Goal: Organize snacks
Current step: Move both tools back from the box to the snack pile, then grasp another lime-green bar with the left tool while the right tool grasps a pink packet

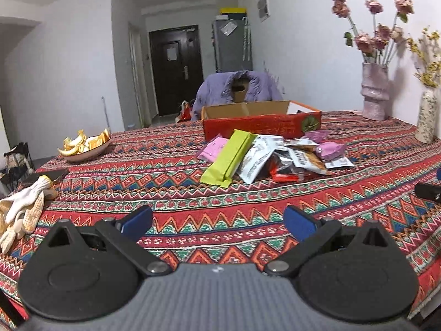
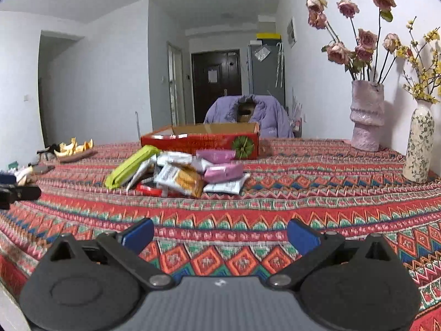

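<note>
A heap of snack packets (image 1: 275,157) (image 2: 182,173) lies on the patterned tablecloth, in front of an open red cardboard box (image 1: 261,124) (image 2: 204,140). A long lime-green packet (image 1: 228,158) (image 2: 129,167) leans on the heap's left side, and pink packets (image 1: 330,149) (image 2: 223,171) lie on the right. My left gripper (image 1: 219,222) is open over bare cloth, well short of the heap. The right gripper (image 2: 220,234) is open too, nothing between its blue pads, also short of the heap.
A dish of orange peel (image 1: 85,144) (image 2: 74,149) and white work gloves (image 1: 24,207) sit at the left. Two vases of flowers (image 1: 374,91) (image 2: 420,140) stand at the right by the wall. A chair draped with a purple jacket (image 1: 237,88) stands behind the box.
</note>
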